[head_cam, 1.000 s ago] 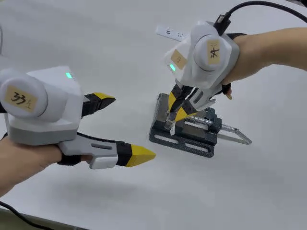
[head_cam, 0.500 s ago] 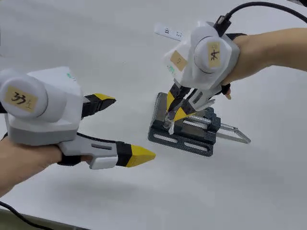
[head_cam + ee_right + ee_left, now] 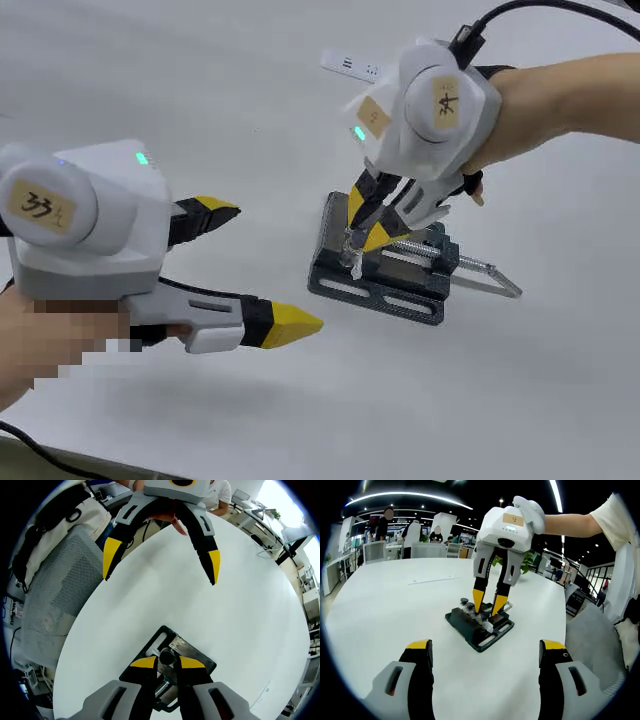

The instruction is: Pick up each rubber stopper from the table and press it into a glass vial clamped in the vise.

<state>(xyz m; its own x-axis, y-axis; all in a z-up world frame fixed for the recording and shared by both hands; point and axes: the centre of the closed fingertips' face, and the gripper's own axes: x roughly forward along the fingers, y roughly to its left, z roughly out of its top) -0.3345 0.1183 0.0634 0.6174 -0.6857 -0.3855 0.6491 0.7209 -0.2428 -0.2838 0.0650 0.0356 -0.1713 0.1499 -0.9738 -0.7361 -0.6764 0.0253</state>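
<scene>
A black vise (image 3: 385, 288) stands mid-table with a clear glass vial (image 3: 352, 264) clamped at its left end. My right gripper (image 3: 366, 224) points down onto that vial, shut on a dark rubber stopper (image 3: 166, 656) that sits between its yellow tips right over the vise (image 3: 192, 656). In the left gripper view the right gripper (image 3: 487, 605) reaches down onto the vise (image 3: 479, 626), where two dark-topped vials (image 3: 467, 604) stand beside its tips. My left gripper (image 3: 255, 268) hovers open to the left of the vise, with nothing between its fingers.
The vise's metal crank handle (image 3: 492, 276) sticks out to the right. A white strip (image 3: 350, 68) lies on the table behind the right gripper. The white tabletop (image 3: 200, 90) is bare elsewhere. A mesh chair (image 3: 55, 595) stands beyond the table edge.
</scene>
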